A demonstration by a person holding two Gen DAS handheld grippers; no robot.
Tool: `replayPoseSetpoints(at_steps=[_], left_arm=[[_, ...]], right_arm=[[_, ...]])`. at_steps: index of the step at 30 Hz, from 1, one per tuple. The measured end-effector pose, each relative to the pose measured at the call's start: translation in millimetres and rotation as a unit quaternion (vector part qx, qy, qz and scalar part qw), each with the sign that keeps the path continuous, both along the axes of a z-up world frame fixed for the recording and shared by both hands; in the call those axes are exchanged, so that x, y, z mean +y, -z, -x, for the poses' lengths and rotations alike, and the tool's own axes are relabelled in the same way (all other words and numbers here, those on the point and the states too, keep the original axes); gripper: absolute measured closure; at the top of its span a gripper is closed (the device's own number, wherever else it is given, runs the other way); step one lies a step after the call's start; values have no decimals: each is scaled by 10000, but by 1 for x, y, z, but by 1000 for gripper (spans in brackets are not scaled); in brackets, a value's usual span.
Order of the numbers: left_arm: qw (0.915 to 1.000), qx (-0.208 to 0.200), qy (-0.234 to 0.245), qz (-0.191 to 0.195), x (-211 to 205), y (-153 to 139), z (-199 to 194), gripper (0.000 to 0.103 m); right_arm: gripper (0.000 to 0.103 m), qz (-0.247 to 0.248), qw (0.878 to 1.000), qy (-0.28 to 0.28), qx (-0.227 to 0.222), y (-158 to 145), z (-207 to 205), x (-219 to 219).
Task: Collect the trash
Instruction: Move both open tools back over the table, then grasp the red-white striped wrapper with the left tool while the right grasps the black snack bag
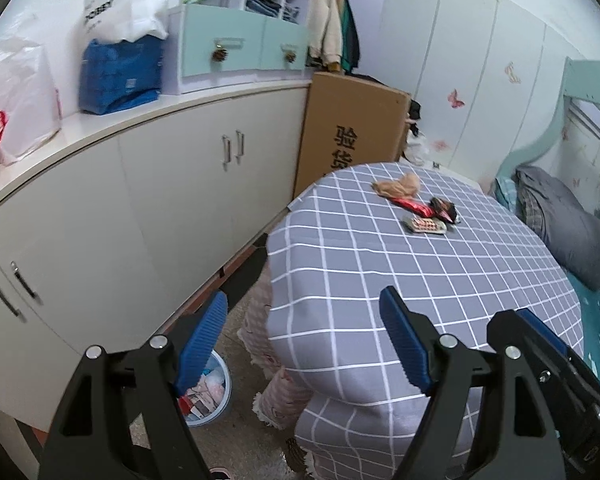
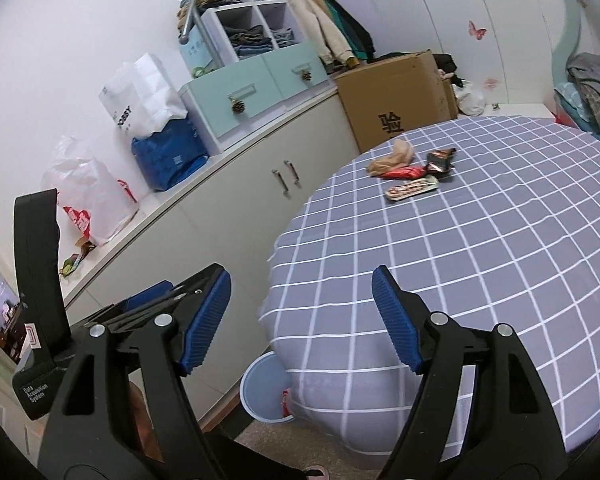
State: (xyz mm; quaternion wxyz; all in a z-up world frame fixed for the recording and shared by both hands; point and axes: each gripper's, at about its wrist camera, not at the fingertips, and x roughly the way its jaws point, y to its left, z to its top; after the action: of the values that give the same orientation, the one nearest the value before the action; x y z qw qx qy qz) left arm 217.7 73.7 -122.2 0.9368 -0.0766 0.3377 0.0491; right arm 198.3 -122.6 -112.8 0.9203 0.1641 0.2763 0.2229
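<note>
Trash lies in a small pile on the far part of the grey checked tablecloth (image 1: 420, 280) (image 2: 480, 240): a crumpled tan wrapper (image 1: 398, 186) (image 2: 392, 158), a red wrapper (image 1: 414, 206) (image 2: 404, 172), a dark red-black wrapper (image 1: 444, 208) (image 2: 440, 160) and a flat foil pack (image 1: 426, 225) (image 2: 412, 189). My left gripper (image 1: 304, 344) is open and empty over the table's near-left edge. My right gripper (image 2: 300, 316) is open and empty over the near-left edge too. A light blue bin (image 1: 214, 392) (image 2: 264, 388) with trash inside stands on the floor below the table edge.
A long white cabinet (image 1: 140, 200) (image 2: 228, 208) runs along the left, with plastic bags (image 1: 16, 100) and a blue bag (image 1: 120, 72) on top. A cardboard box (image 1: 348, 128) (image 2: 396, 100) stands behind the table. A bed (image 1: 560, 220) is at right.
</note>
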Motion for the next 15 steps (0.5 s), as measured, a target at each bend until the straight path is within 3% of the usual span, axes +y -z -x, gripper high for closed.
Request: replayPoseSetpoints(at_steps=[15], left_arm=[[9981,445,412,-88,-25,12,-63,26]], right_arm=[[30,185,9989,373,198,11,-38,-34]])
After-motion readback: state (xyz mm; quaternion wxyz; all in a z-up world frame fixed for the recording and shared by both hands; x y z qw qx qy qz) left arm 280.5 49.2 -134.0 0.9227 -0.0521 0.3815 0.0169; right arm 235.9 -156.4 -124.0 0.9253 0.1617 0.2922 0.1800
